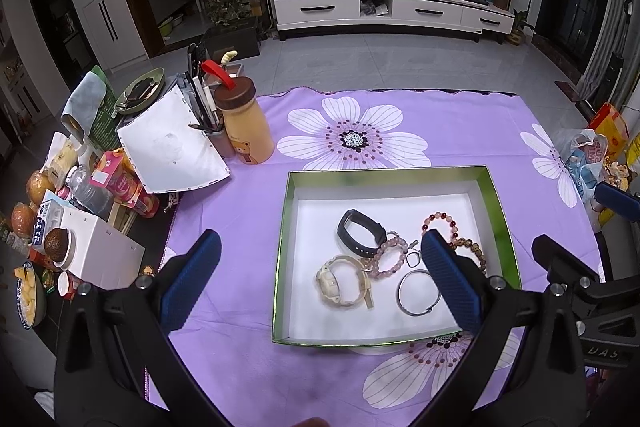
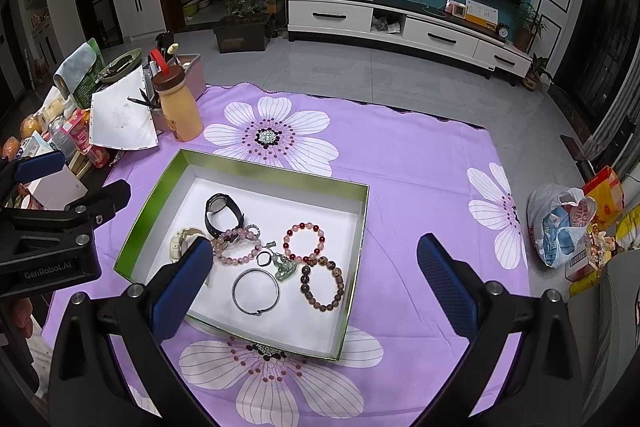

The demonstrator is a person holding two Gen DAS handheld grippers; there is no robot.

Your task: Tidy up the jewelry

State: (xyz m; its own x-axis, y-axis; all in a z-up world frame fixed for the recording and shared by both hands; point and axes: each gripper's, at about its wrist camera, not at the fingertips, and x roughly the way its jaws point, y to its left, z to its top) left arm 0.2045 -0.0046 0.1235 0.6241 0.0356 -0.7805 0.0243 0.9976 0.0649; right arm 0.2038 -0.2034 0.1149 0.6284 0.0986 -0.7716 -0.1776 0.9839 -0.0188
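**Jewelry box: contents gathered, both tools free**

We log one green-rimmed box (image 2: 256,169) on the purple flowered table cover (image 2: 420,163), lying just ahead of both tools. Inside, ahead of our right tool (image 2: 316,259): a black watch (image 2: 220,213), a cream watch (image 1: 344,285), a pink bead bracelet (image 2: 236,247), a red-and-pink bead bracelet (image 2: 304,241), a brown bead bracelet (image 2: 322,283), a silver bangle (image 2: 256,291), a small ring (image 2: 263,259) and a jade-green charm (image 2: 284,267).

The pieces touch and overlap in one cluster; none shows loose on the cloth.

Our left tool (image 1: 320,259) has its fingers spread apart, gripping nothing; the right tool likewise.

We judge the gathering done or nearly so. Any separating within the box remains.
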